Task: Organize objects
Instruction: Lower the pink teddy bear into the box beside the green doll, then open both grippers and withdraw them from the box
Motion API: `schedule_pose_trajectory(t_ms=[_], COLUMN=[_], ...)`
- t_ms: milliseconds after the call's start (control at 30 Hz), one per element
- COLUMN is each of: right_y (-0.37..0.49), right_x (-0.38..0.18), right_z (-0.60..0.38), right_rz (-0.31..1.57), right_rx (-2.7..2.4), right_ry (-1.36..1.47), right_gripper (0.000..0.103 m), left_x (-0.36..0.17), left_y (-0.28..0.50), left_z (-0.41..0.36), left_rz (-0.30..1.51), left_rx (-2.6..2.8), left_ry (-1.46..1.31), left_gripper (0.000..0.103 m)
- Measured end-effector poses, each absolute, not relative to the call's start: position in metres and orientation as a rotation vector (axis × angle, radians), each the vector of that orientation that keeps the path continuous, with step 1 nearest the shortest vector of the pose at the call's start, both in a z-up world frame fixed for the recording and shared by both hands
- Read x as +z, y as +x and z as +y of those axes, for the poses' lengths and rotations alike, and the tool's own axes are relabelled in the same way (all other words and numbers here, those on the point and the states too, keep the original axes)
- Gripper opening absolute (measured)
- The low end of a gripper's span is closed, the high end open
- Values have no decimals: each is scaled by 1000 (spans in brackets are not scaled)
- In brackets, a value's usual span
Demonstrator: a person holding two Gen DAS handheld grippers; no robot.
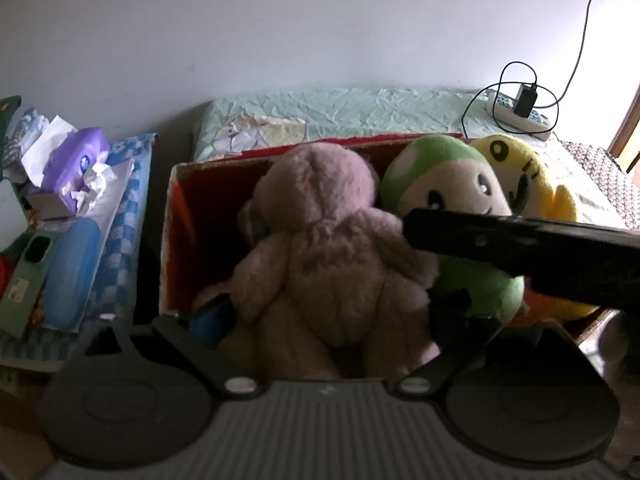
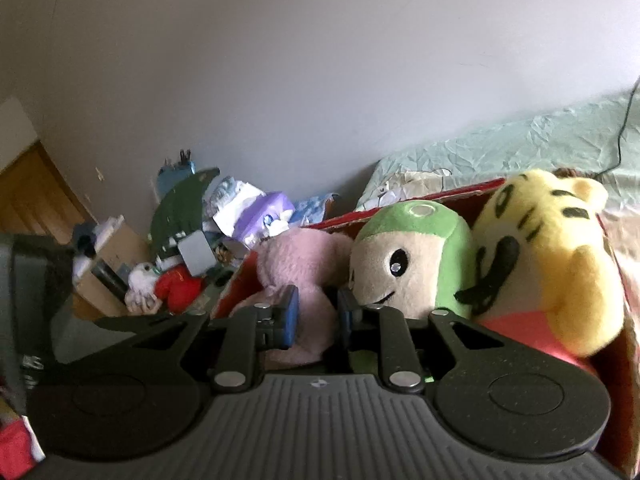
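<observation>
A pink teddy bear [image 1: 320,248] sits in a red cardboard box [image 1: 176,216], its back to the left wrist camera. Beside it stand a green mushroom plush [image 1: 444,184] and a yellow tiger plush [image 1: 528,172]. My left gripper [image 1: 332,320] is wide open, its blue-padded fingers either side of the bear's lower body. My right gripper [image 2: 316,316] is shut on the pink teddy bear [image 2: 296,264], its blue pads pinching the plush. The green mushroom plush [image 2: 412,256] and yellow tiger plush [image 2: 552,256] sit to its right in the box [image 2: 624,344]. The right gripper's black body crosses the left view [image 1: 520,248].
A bed with a pale green cover [image 1: 360,108] lies behind the box, with a power strip and charger [image 1: 524,108] on it. Left of the box is a cluttered surface with a purple tissue pack [image 1: 76,160] and a blue case [image 1: 74,268]. A white wall stands behind.
</observation>
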State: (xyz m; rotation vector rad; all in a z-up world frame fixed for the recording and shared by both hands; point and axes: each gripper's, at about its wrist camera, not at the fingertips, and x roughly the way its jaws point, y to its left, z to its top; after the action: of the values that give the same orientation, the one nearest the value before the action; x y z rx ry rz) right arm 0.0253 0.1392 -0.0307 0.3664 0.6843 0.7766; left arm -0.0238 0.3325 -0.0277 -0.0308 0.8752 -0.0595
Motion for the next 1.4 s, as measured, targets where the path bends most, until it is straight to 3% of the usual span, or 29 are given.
schedule_pose_trajectory(t_ms=[300,500,600,767,1400], right_y=[25,19,18,8,13], right_x=[-43,-39,-35,-18,-23], right_z=[117,120,116,103,106], right_rz=[757,772,781,713,746], right_rx=[763,760,767,728,578], right_ry=[520,499,498,457,368], right_gripper=[10,10,12,24,28], left_x=[-31,-32,-35,-37,-41], left_y=[-20,-18,-17,-13,-3], left_z=[325,322,319,317,304], left_rz=[891,902,907,913,958], left_rx=[-38,-28,-22,-6,46], left_ry=[1,16,36,52,150], left_gripper=[102,102,102,102,102])
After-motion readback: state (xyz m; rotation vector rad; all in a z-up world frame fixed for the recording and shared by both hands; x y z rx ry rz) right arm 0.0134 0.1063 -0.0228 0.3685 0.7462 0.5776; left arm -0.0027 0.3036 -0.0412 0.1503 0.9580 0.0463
